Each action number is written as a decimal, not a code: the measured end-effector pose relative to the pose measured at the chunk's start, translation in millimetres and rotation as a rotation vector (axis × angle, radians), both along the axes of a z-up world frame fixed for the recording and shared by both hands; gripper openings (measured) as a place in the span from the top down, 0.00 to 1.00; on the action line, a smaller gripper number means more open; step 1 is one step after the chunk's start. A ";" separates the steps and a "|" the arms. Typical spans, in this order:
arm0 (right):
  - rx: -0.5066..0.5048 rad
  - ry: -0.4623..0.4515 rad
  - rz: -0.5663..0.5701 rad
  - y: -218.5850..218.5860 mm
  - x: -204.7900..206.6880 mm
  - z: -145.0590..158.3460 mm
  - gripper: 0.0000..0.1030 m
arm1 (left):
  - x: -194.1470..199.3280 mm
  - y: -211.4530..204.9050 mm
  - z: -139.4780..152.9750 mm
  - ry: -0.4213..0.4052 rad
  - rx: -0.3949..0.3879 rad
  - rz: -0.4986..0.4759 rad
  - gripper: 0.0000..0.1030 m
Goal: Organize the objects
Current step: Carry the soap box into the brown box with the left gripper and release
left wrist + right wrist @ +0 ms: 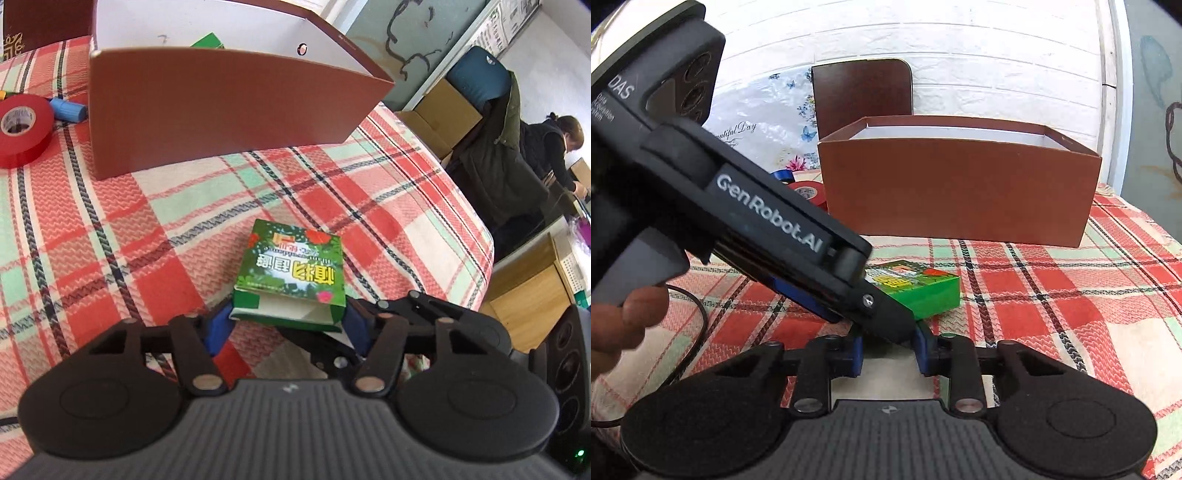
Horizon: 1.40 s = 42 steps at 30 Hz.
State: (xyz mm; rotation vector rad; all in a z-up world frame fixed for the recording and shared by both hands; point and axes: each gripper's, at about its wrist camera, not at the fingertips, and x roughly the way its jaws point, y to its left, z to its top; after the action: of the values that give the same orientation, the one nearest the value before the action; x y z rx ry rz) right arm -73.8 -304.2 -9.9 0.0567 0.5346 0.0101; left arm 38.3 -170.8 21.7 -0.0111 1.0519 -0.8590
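- We see the green packet [290,275] lying flat on the plaid-covered table [110,229], in front of the brown box [221,107] and nearer the table's right edge than its left, with bare cloth between packet and box.
- In the left wrist view its printed face is up, the lettering reads upside down, and its long axis runs away from the camera toward the box; the near end shows an open white flap.
- The left gripper [286,325] has its blue pads [216,328] against the two sides of the packet's near end, so the jaws are closed on the packet at about its width.
- The right wrist view shows what the left cannot: the packet [923,291] from its side as a low green slab, with the left gripper's black body crossing in front of it and fingers of a hand [624,321] at the picture's left edge.
- The right gripper [888,354] has its jaws narrow, and the tip of the left gripper's finger sits between them; we cannot tell whether the pads touch it.
- Only the left view shows the red tape roll [22,125] in full and a blue marker [66,109] beside it, left of the box, and a person [554,147] bending over beyond the table's right edge.
- Only the right view shows the box's white inside from above its rim, and a dark chair back [862,94] behind it.
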 end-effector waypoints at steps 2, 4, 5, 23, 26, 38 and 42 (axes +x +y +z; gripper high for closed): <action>-0.027 -0.001 -0.013 -1.1 -3.1 1.7 0.57 | 0.6 3.9 10.4 -0.025 -0.002 -0.009 0.35; -0.042 -0.012 -0.028 -4.1 -9.2 4.6 0.43 | 1.6 8.1 22.2 -0.062 -0.008 -0.026 0.26; -0.047 -0.015 -0.030 -5.9 -11.6 6.2 0.42 | 1.8 10.6 27.0 -0.078 -0.003 -0.034 0.17; -0.061 0.009 0.009 -3.0 12.4 3.8 0.30 | 32.0 -20.5 1.1 0.027 0.005 -0.050 0.55; -0.068 -0.057 -0.023 -8.4 11.7 14.8 0.30 | 27.0 -26.5 19.0 -0.030 -0.005 -0.068 0.55; -0.214 -0.363 -0.092 -38.4 62.3 80.0 0.24 | 73.2 -70.9 115.3 -0.310 -0.104 -0.034 0.33; -0.247 -0.273 -0.189 -61.5 111.6 71.0 0.27 | 109.5 -99.1 99.6 -0.349 0.039 0.078 0.27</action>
State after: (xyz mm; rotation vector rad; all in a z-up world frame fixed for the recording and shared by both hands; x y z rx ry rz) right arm 37.8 -365.8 61.0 -0.1341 0.2527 -0.2299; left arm 147.8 -269.8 121.3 0.1259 0.7351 -0.7375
